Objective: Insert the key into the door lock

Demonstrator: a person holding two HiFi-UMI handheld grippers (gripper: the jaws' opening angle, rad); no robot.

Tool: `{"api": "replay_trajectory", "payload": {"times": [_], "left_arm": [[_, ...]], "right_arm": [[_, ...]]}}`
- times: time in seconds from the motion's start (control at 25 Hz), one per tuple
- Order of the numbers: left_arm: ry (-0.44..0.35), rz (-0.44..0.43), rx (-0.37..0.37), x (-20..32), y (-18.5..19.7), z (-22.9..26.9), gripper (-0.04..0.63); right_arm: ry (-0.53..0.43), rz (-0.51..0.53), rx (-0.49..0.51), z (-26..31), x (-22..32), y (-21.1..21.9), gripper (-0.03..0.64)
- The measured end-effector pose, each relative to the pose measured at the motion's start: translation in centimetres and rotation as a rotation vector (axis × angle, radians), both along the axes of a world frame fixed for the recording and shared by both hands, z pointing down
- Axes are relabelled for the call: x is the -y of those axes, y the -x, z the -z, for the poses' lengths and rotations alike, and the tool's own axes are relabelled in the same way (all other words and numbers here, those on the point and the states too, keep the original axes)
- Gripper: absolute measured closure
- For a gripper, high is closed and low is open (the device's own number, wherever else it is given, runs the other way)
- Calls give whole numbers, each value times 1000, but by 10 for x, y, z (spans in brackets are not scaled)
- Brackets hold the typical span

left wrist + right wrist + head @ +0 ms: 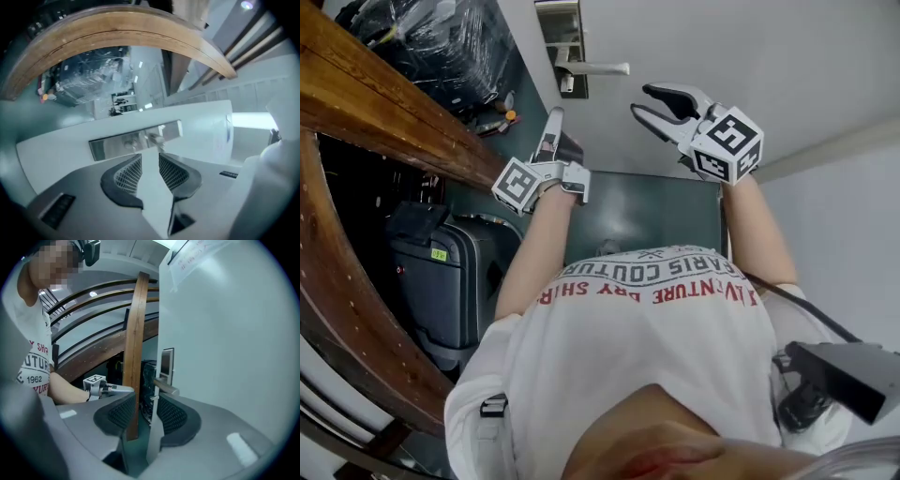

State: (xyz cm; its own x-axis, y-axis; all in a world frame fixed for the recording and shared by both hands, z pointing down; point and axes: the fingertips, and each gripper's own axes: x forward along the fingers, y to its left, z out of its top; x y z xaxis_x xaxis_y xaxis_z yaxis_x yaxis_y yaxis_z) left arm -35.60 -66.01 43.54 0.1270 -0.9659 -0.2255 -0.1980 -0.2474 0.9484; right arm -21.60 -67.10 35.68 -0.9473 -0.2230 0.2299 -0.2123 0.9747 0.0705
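1. A white T-shirt [647, 347] with red print fills the 6 o'clock half of the head view, both bare forearms reaching up from it
2. The left tongs [553, 120] sit at 11 o'clock from the picture's middle and point towards the door; the left gripper view shows them spread wide, with nothing between the ribbed pads and nothing touching them
3. The right tongs [639, 98] are at 1 o'clock, well apart from the left pair, also gaping wide and empty; only a far-off wooden post and the door's edge show through their gap
4. A dark suitcase [441, 272] stands on the floor at 9 o'clock, beside a curved wooden handrail [384, 103]
5. The door lock [567, 84] is on a metal plate [557, 28] on the white door [750, 56], at 12 o'clock from the left tongs and just under the lever handle [600, 67]
6. The lever's tip lies at 11 o'clock from the right tongs, near but not touching
7. In the right gripper view a small metal stub [153, 397] juts out below the lever; it is too small to tell whether it is the key
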Motion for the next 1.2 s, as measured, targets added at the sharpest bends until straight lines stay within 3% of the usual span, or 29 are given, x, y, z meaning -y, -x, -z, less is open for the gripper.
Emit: {"api": "replay_trajectory", "payload": {"times": [0.04, 0.08, 0.12, 0.16, 0.24, 0.32, 0.48, 0.56, 0.76, 0.96, 1.2], "left_arm": [[-24, -30, 76, -21, -16, 15, 483], [-26, -59, 200, -46, -35, 27, 487], [-12, -83, 369, -73, -54, 37, 525], [-5, -108, 554, -101, -76, 46, 589], [-29, -178, 856, -159, -128, 60, 594], [-43, -249, 1004, -219, -177, 60, 594], [17, -329, 1146, -315, -242, 42, 594], [39, -367, 1183, -351, -264, 38, 594], [35, -414, 1196, -412, -297, 39, 594], [-23, -458, 1199, -466, -317, 44, 594], [-21, -538, 1184, -608, -313, 3, 594]], "right_arm": [[5, 15, -8, -3, -23, -10, 465], [13, 17, -15, -6, -48, -23, 469], [26, 2, -17, -9, -75, -41, 511], [47, -19, -15, -14, -103, -62, 595], [121, -39, -10, -33, -161, -104, 615], [194, -24, -19, -56, -219, -135, 615], [260, 22, -21, -71, -310, -174, 615], [278, 28, -7, -66, -344, -188, 615], [299, -7, 6, -62, -407, -217, 615], [307, -62, 9, -69, -469, -234, 615], [321, -100, 33, -95, -610, -222, 615]]}}
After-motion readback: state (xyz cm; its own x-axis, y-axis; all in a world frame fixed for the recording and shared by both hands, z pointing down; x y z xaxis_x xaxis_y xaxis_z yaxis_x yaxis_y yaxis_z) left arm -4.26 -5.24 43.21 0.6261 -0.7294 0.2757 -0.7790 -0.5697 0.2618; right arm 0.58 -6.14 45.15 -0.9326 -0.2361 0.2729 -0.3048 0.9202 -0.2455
